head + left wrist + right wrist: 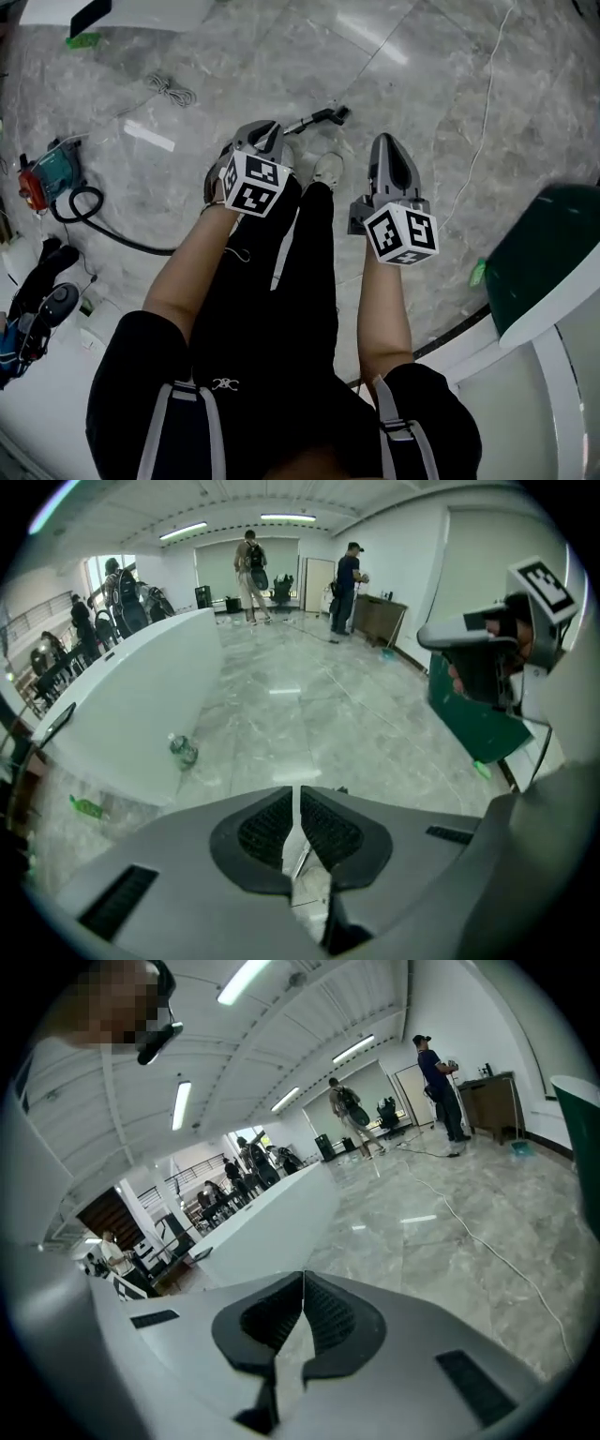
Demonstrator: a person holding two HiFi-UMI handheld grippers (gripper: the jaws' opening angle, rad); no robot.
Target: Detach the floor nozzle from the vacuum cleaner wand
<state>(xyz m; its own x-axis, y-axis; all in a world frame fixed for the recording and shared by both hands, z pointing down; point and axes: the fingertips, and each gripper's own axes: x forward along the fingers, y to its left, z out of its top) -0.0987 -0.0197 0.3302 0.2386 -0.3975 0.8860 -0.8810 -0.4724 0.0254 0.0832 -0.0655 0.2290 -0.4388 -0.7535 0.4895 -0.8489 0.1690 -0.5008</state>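
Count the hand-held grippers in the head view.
2. The left hand-held gripper is at centre-left, left of the person's white shoe; the right hand-held gripper is at centre-right, right of that shoe. None looks hidden.

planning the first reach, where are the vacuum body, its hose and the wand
vacuum body [39, 180], head view, on its red and teal housing
hose [131, 243], head view, on the black stretch running toward the person's leg
wand [309, 120], head view, on the metal tube before its dark end
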